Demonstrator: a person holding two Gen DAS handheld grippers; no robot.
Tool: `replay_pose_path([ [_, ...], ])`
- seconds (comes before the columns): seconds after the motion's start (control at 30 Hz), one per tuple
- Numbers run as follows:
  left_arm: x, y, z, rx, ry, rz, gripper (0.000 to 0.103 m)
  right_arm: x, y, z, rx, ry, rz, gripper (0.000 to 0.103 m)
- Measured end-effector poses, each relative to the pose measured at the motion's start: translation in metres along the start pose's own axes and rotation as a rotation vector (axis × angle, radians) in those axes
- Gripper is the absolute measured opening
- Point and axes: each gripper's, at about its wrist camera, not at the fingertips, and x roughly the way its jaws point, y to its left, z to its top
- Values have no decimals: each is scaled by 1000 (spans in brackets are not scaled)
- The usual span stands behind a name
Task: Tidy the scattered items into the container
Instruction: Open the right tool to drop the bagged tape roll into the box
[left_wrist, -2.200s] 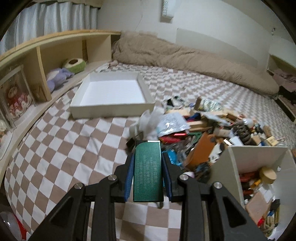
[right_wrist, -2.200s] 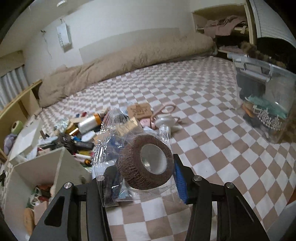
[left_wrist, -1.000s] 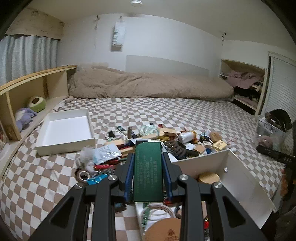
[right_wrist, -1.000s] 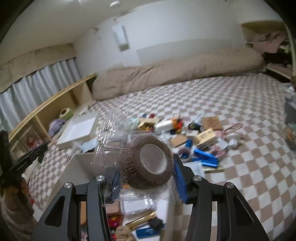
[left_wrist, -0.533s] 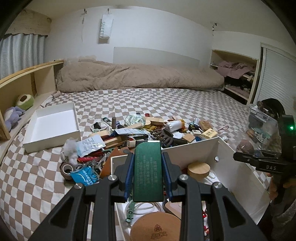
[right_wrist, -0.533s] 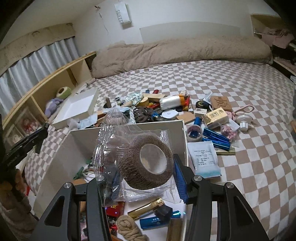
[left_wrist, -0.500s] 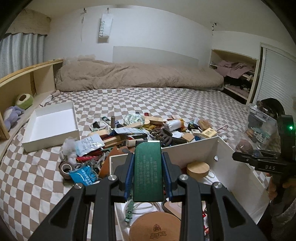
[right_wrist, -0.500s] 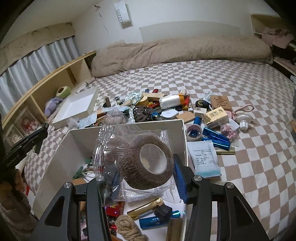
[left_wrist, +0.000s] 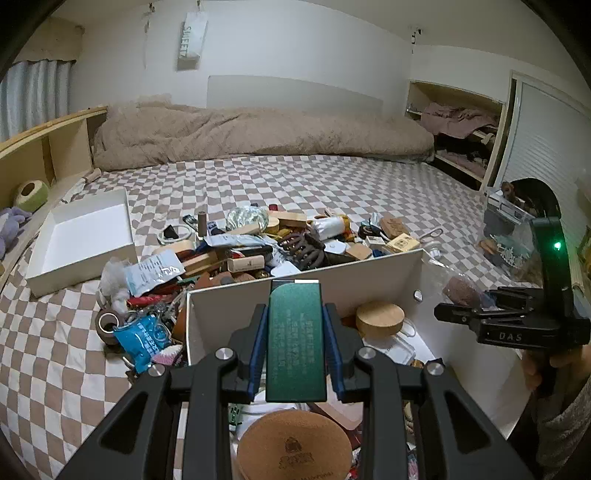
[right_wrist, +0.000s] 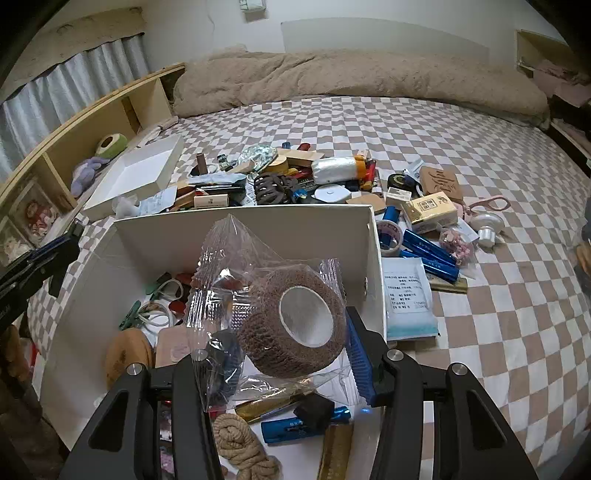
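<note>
Scattered items (right_wrist: 295, 184): a heap is spread on the checkered bed (right_wrist: 498, 295), at 12 o'clock of the white box in both wrist views; more pieces lie at 3 o'clock of the box in the right wrist view.
White box (right_wrist: 240, 225): it is seen open on the bed, already partly filled; a rope coil (right_wrist: 240, 450), a blue tube (right_wrist: 303, 428) and a gold bar (right_wrist: 273, 402) are seen inside.
Left tongs (left_wrist: 295, 339): they are closed narrowly on a green case (left_wrist: 295, 336), which is held upright between the blue pads, above the box's inside.
Round cork lid (left_wrist: 293, 446): it lies in the box at 6 o'clock of the green case.
Wooden disc (left_wrist: 380, 318): it lies in the box at 3 o'clock of the case, near the far wall.
Right tongs (right_wrist: 291, 350): they are clamped on a brown tape roll (right_wrist: 291, 328) wrapped in a clear bag (right_wrist: 229, 258), held above the box.
Empty tray (left_wrist: 81, 236): it is set on the bed at 10 o'clock of the box, well apart from it.
White packet (right_wrist: 408, 299): it lies flat on the bed just beside the box's right wall.
Blanket (left_wrist: 258, 133): it is rolled along the far edge of the bed.
</note>
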Motion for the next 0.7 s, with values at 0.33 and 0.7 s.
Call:
replay_pose_path([
  [0.33, 0, 2, 0, 0, 1, 3, 29, -7, 6, 0, -24, -31, -58, 72],
  [0.7, 2, 1, 0, 4, 15, -13, 29, -17, 3, 2, -4, -72, 18, 86],
])
